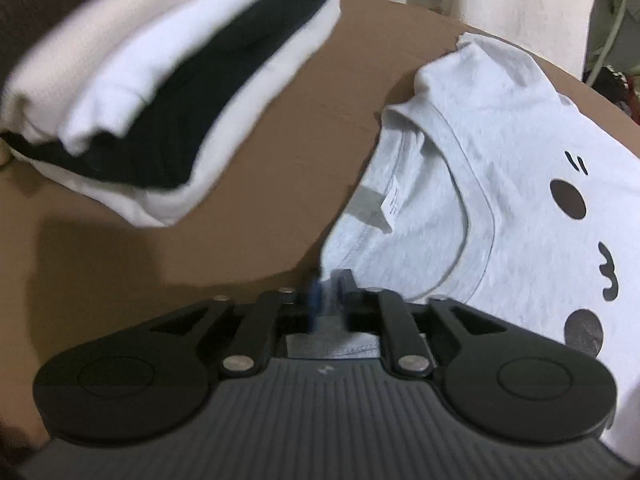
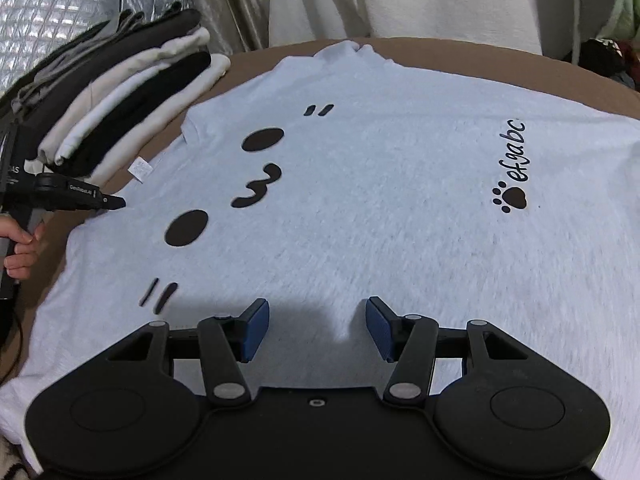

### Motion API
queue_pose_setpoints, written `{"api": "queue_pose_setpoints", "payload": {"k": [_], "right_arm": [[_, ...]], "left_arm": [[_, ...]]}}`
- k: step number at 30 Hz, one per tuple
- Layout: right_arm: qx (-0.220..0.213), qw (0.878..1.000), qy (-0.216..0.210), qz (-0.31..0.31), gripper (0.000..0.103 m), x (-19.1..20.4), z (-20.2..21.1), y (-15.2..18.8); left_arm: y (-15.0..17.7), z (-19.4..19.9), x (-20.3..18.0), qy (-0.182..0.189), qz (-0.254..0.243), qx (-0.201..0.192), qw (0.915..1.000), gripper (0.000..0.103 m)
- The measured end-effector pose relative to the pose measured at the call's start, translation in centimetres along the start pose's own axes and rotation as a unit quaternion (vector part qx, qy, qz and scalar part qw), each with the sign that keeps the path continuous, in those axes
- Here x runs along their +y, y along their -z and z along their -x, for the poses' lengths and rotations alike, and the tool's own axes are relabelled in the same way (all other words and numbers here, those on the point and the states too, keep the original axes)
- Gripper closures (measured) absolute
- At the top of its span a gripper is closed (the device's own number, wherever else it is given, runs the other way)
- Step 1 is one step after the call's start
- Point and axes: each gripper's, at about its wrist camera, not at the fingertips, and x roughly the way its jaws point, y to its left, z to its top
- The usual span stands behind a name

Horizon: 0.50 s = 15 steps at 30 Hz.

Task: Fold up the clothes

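Observation:
A light grey T-shirt [image 1: 500, 140] with a black cartoon face lies spread flat, front up, on a brown surface [image 1: 280, 168]. In the left wrist view my left gripper [image 1: 330, 290] sits at the shirt's near shoulder beside the collar. Its blurred jaws stand a narrow way apart, with a bit of shirt edge showing between them. The right wrist view shows the same T-shirt [image 2: 360, 200] and the left gripper [image 2: 116, 202] with its tip at the shoulder edge, a hand [image 2: 22, 252] behind it. My right gripper [image 2: 318, 320] hovers open over the shirt's near side, gripping nothing.
A stack of folded clothes [image 1: 160, 100] in white, black and cream lies left of the shirt's collar, and the same stack of folded clothes [image 2: 120, 112] shows beside a quilted silver cover [image 2: 48, 8]. Pale hanging cloth [image 2: 400, 0] stands behind the brown surface [image 2: 580, 80].

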Motion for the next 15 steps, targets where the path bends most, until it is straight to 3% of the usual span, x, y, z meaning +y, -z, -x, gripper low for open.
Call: {"api": "queue_pose_setpoints", "payload": {"k": [3,4,6,11,15], "right_arm": [[0.008,0.999,-0.046,-0.013,0.044,0.7,1.2,0.3],[0.012,0.998,-0.064,-0.020,0.044,1.0,1.6,0.4],[0.023,0.994,-0.106,-0.035,0.044,1.4,2.6,0.9],[0.080,0.974,-0.205,-0.062,0.043,3.0,4.0,3.0],[0.144,0.952,-0.264,-0.053,0.042,4.6,3.8,5.2]], "left_arm": [[0.4,1.7,0.4,-0.024,0.015,0.011,0.9995,0.060],[0.8,2.0,0.8,-0.014,0.027,0.029,0.9991,0.057],[2.1,2.5,1.9,0.021,0.053,0.075,0.9956,0.034],[5.8,4.6,2.6,0.085,0.061,0.113,0.9881,0.024],[8.2,5.7,1.8,0.091,0.031,0.118,0.9883,0.021]]}}
